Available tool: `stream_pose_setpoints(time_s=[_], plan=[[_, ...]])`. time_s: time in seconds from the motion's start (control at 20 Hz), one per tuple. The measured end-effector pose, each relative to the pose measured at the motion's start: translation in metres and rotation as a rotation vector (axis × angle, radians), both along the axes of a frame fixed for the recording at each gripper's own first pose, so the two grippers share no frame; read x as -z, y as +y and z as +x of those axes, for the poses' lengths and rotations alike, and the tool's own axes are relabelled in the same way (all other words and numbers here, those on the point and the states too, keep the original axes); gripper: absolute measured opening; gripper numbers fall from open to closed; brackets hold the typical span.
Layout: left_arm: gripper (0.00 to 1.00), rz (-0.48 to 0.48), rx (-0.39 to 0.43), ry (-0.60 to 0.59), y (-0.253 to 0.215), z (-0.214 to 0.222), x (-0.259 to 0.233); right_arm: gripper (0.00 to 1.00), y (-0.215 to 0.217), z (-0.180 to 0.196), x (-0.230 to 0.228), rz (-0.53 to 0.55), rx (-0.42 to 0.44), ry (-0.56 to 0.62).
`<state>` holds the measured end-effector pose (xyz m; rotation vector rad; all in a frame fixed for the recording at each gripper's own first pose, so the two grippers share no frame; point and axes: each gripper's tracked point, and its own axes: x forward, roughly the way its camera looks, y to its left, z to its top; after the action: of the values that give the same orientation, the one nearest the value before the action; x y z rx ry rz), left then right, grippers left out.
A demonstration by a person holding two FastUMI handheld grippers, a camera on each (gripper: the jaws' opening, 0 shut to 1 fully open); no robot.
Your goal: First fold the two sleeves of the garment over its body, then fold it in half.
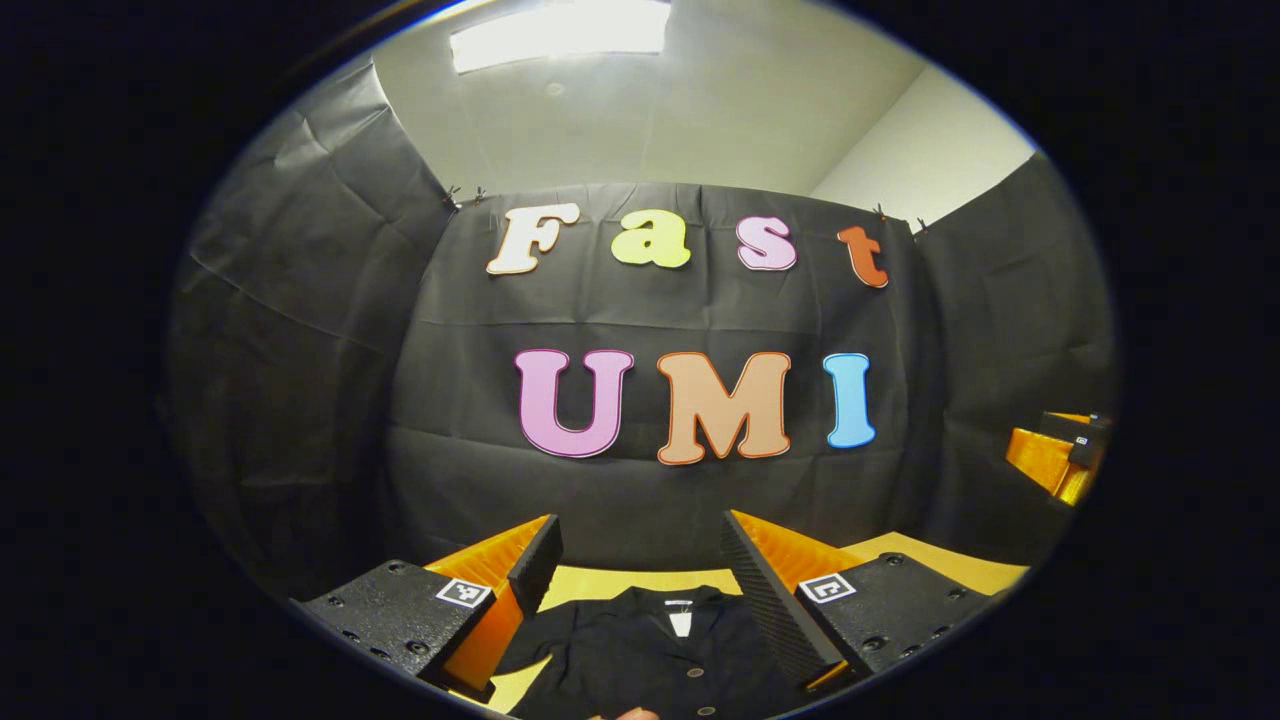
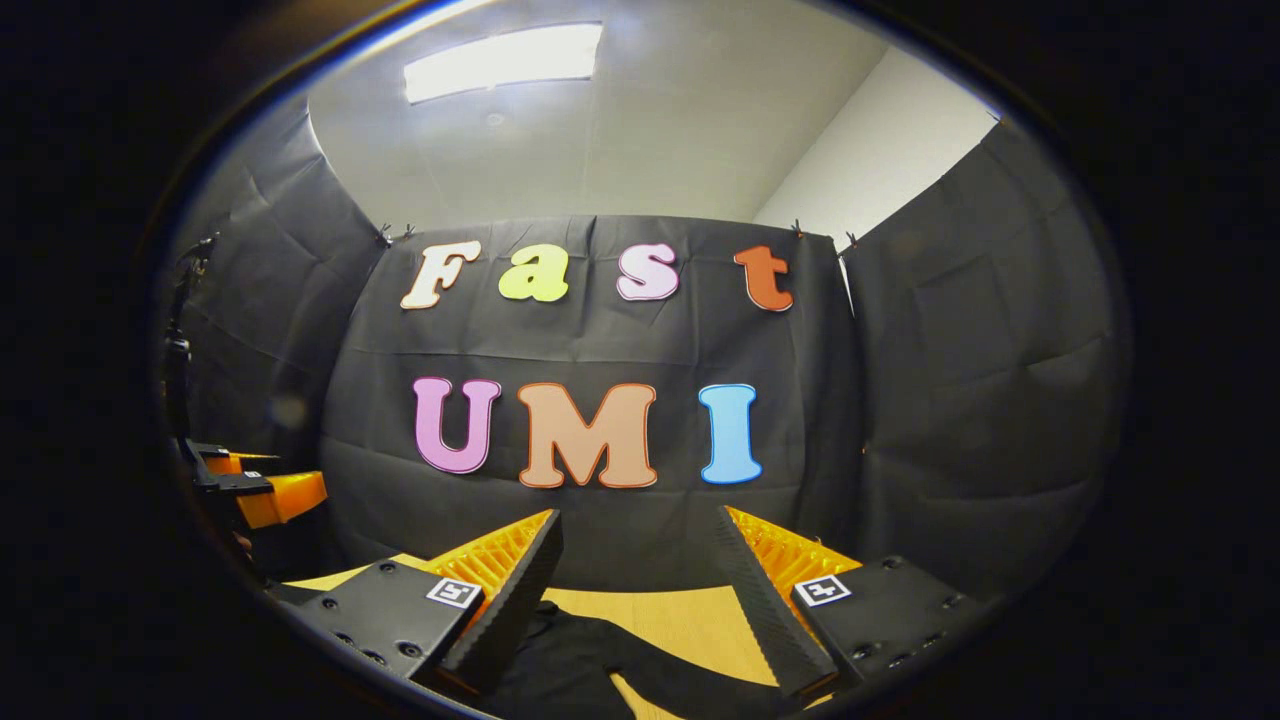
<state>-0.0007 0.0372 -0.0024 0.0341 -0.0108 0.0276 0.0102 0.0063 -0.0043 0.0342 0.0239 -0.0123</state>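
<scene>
Left gripper view looks across the booth, and the largest thing low in it is the pale wooden surface (image 1: 590, 583), which runs to the far cloth wall. On that surface lies the black garment (image 1: 640, 650), a buttoned shirt spread flat with its collar toward the far side and a small label showing inside the neck; it sits near and centred below the left gripper (image 1: 640, 560). In the right gripper view, a long black sleeve (image 2: 680, 672) stretches to the right across the same surface, below the right gripper (image 2: 640, 560), so the sleeves look not yet folded.

The garment appears light, thin and limp. It should drape and slide with little resistance, and it may bunch or drag the body along if pulled fast. A cuff or sleeve end seems the sensible place to pinch first, with the hem or shoulders left for the later half fold.

Both sets of jaws stand wide apart and hold nothing. The left gripper hangs above the collar area without visibly touching cloth. The right gripper hovers over the sleeve; its left finger appears close to the fabric, but contact cannot be told. The right gripper also shows far right in the left gripper view, and the left gripper at the far left of the right gripper view, well apart.
</scene>
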Motion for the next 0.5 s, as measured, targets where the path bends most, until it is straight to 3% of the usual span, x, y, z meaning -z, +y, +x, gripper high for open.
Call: stream_pose_setpoints(time_s=[0.05, 0.5], plan=[[0.99, 0.008, 0.0, -0.001, 0.004, -0.001, 0.0, 0.96, 0.006, 0.001, -0.001, 0.005, -0.009, 0.002], [0.99, 0.016, 0.005, 0.02, 0.036, -0.007, 0.01, 0.97, 0.033, 0.006, -0.001, -0.004, 0.011, -0.007]])
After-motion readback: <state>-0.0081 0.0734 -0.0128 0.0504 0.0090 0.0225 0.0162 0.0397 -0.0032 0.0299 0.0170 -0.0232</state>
